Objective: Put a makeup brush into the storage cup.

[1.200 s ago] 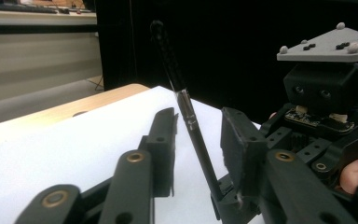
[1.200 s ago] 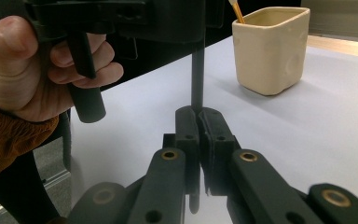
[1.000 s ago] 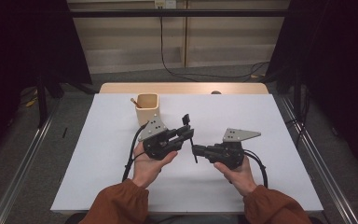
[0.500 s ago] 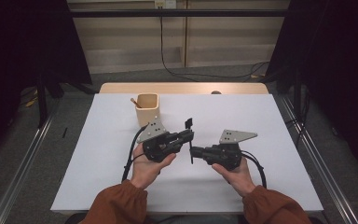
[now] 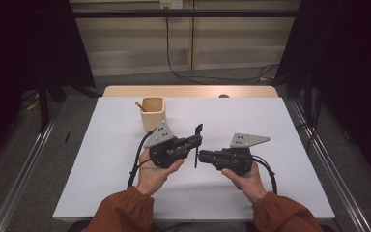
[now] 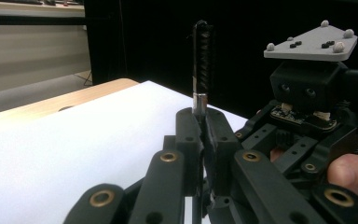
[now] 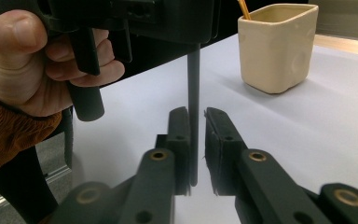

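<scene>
Standing upright, bristles up: mascara wand (image 6: 201, 60), pinched by left hand-held gripper (image 6: 204, 140), right hand-held gripper (image 7: 196, 126) just loosening.

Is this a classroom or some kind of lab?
Probably a lab or recording studio. Black curtains hang around a table covered in plain white, and a person works two camera-fitted grippers there, with cables on the floor.

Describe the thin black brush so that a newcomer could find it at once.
Start at the white table and go to the two hand-held grippers near its middle. The left hand-held gripper clamps a slim black brush standing upright. Unlike the beige cup behind, it is dark, stick-thin, with a bristled tip.
</scene>
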The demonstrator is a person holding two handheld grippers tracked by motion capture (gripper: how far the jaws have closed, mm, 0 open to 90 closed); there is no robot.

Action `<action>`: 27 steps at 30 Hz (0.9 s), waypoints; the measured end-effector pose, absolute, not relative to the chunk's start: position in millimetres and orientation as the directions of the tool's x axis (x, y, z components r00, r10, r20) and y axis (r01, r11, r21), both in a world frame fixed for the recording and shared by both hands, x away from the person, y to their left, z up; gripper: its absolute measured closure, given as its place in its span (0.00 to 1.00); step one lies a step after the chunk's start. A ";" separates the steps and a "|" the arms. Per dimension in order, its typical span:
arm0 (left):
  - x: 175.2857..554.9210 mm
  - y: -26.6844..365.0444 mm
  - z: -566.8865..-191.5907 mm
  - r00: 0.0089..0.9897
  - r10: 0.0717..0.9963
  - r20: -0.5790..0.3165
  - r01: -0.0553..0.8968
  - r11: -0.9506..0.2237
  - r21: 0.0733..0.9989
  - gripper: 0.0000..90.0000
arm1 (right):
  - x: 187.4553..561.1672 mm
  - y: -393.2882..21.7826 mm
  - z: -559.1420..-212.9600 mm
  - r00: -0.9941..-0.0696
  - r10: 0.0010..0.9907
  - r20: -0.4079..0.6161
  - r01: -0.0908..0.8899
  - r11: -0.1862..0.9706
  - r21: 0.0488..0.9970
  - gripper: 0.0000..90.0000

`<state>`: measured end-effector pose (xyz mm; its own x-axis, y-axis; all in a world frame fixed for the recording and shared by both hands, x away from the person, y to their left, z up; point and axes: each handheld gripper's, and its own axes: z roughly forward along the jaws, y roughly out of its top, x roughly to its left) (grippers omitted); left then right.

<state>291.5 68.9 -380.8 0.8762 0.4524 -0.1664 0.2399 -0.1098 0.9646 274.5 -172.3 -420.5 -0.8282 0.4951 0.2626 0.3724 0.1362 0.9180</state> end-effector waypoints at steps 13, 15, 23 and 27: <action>292.5 71.3 -379.4 0.875 0.455 -0.165 0.237 -0.106 0.966 0.95 | 275.1 -171.5 -420.6 -0.807 0.529 0.262 0.382 0.130 0.915 0.30; 292.7 71.6 -379.5 0.874 0.457 -0.164 0.237 -0.105 0.966 0.95 | 275.8 -172.3 -420.9 -0.800 0.538 0.265 0.388 0.128 0.913 0.26; 293.9 75.3 -378.1 0.870 0.466 -0.164 0.236 -0.102 0.966 0.95 | 276.6 -175.6 -419.4 -0.810 0.527 0.257 0.371 0.121 0.921 0.09; 295.2 78.7 -376.3 0.866 0.473 -0.163 0.235 -0.095 0.967 0.95 | 277.1 -176.8 -420.2 -0.793 0.555 0.253 0.377 0.119 0.918 0.10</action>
<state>295.2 78.7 -376.3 0.8656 0.4734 -0.1635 0.2348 -0.0952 0.9674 277.1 -176.8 -420.2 -0.7926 0.5546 0.2532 0.3770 0.1195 0.9185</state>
